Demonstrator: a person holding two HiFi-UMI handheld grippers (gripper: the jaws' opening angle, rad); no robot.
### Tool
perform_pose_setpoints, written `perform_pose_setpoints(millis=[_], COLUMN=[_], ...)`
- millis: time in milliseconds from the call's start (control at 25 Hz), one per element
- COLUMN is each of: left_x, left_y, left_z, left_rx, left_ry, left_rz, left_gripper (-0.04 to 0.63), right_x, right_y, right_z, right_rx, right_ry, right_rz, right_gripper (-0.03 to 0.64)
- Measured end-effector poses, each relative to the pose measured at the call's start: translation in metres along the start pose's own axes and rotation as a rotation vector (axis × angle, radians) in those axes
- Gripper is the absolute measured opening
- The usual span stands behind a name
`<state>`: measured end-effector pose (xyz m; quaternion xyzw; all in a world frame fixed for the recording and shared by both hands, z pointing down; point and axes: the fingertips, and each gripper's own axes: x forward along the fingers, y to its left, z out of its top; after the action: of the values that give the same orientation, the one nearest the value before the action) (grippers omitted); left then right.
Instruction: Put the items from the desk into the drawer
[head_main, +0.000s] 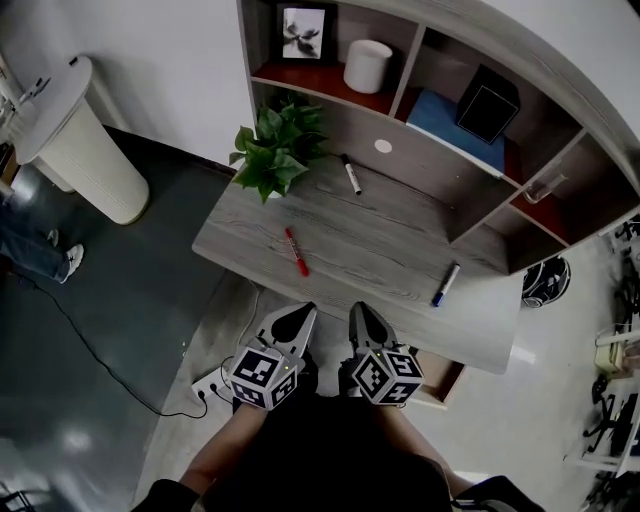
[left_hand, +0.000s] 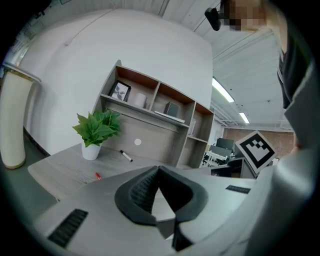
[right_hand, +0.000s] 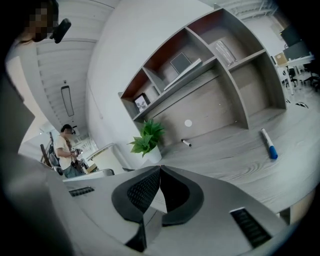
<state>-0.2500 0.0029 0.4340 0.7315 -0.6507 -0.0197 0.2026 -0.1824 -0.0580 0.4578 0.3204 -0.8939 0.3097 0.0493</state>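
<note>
Three markers lie on the grey wood desk (head_main: 400, 235): a red one (head_main: 296, 251) at the left, a black-and-white one (head_main: 352, 174) near the back panel, and a blue one (head_main: 446, 284) at the right. My left gripper (head_main: 305, 313) and right gripper (head_main: 360, 310) hang side by side at the desk's near edge, short of the markers, both shut with nothing between the jaws. The left gripper view shows the left gripper's (left_hand: 159, 168) tips meeting, with the red marker (left_hand: 97, 175) beyond. The right gripper (right_hand: 160, 167) is likewise closed, and the blue marker (right_hand: 268, 145) lies off to its right. A tan drawer corner (head_main: 443, 382) sticks out under the desk.
A potted plant (head_main: 277, 150) stands at the desk's back left. The shelf unit (head_main: 405, 85) behind holds a picture frame (head_main: 303, 32), a white cylinder (head_main: 367, 65) and a black box (head_main: 487, 103). A white floor unit (head_main: 80, 140), a cable and a power strip (head_main: 212, 385) lie left.
</note>
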Motion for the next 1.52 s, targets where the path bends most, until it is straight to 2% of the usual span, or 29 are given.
perform_pose_setpoints(millis=[200,320,560,680,920,1000,1040,1120,1360,1520], left_x=[0.019,0.028,0.042,0.047,0.054,0.056,0.057,0.06,0.068,0.068], left_y=[0.034,0.052,0.097,0.117,0.153,0.162,0.165,0.172,0.187,0.192], left_z=[0.012,0.015,0.011,0.007,-0.012,-0.019,-0.021,-0.023,-0.032,-0.036], left_rx=[0.01,0.016,0.025,0.027,0.024,0.008,-0.005,-0.029,-0.07,-0.1], left_ry=[0.029,0.045,0.113,0.136,0.189,0.203,0.206,0.204,0.224,0.23], left_rz=[-0.003,-0.011,0.025,0.039,0.057,0.062,0.063,0.061,0.076,0.085], left_gripper=[-0.011,-0.011,-0.011,-0.011,-0.011,-0.011,-0.009,-0.009,-0.009,-0.009], right_x=[0.033,0.054,0.097,0.118,0.16,0.171,0.175,0.184,0.203,0.206], right_y=[0.003,0.006,0.017,0.022,0.026,0.027,0.027,0.024,0.003,-0.004], right_z=[0.006,-0.002,-0.02,-0.031,-0.064,-0.079,-0.085,-0.094,-0.12,-0.126], right_rx=[-0.015,-0.035,-0.079,-0.106,-0.191,-0.235,-0.263,-0.305,-0.334,-0.426], right_ry=[0.02,0.082,0.195,0.259,0.405,0.472,0.498,0.535,0.673,0.707], right_rz=[-0.031,-0.043,-0.039,-0.033,-0.024,-0.018,-0.019,-0.036,-0.155,-0.196], right_gripper=[0.006,0.006,0.026,0.075,0.112,0.195,0.195,0.196,0.195,0.167])
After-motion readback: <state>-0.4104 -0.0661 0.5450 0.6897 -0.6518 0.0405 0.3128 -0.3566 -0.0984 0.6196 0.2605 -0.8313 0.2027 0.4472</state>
